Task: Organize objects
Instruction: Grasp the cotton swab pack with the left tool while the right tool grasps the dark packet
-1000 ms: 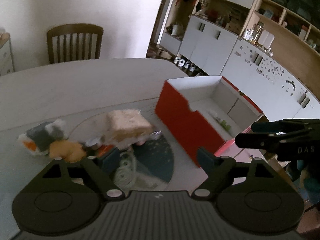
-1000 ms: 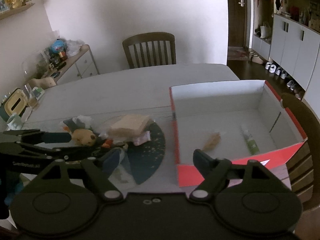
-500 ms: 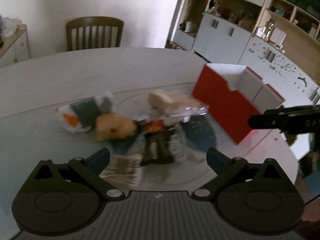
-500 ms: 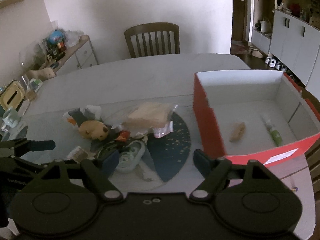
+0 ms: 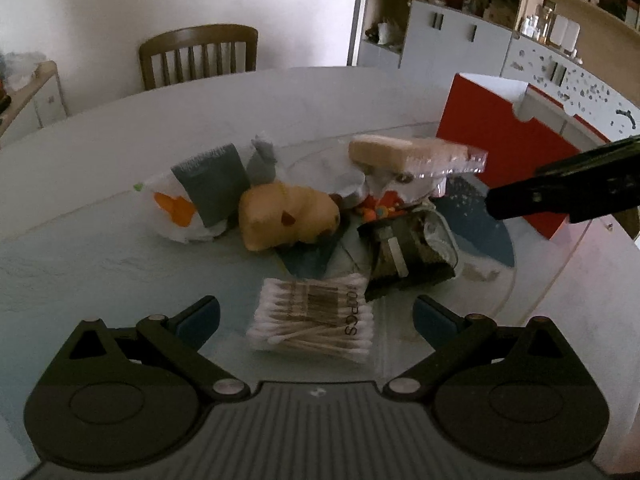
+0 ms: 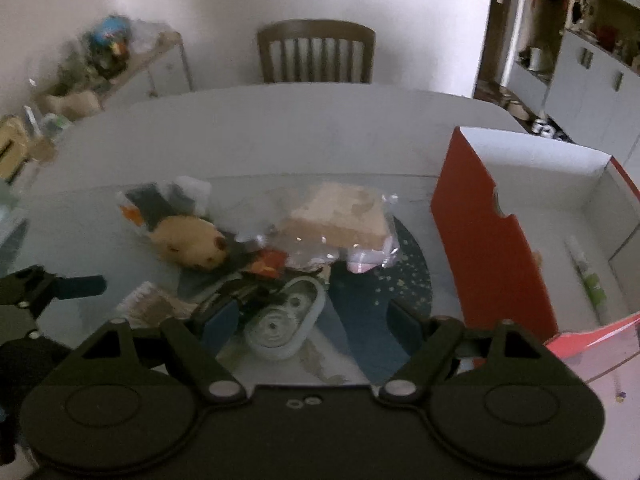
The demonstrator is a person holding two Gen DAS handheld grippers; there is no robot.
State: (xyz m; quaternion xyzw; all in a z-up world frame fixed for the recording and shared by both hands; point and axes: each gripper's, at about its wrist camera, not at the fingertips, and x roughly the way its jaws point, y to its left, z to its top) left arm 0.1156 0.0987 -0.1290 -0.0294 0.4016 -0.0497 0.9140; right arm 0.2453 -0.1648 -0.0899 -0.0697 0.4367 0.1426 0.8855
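A pile of small items lies on the table. My left gripper (image 5: 316, 316) is open wide, low over a pack of cotton swabs (image 5: 312, 314) that lies between its fingertips without touching them. Behind the pack are a yellow plush toy (image 5: 286, 216), a white bag with grey and orange print (image 5: 200, 196), a wrapped tan block (image 5: 412, 152) and a dark camouflage pouch (image 5: 408, 256). My right gripper (image 6: 312, 320) is open above a white oval case (image 6: 284, 324), with nothing gripped. The red box (image 6: 488, 240) stands at the right and holds a green tube (image 6: 588, 276).
A round dark blue mat (image 6: 384, 280) lies under the pile on a glass turntable (image 5: 532, 280). A wooden chair (image 6: 316, 52) stands behind the table. A sideboard (image 6: 100, 76) with clutter is at the far left, and white cabinets (image 5: 460, 36) at the right.
Both grippers have sunk and shifted left, from the red box toward the pile. The left jaws have spread wider, and the cotton swab pack now lies between them.
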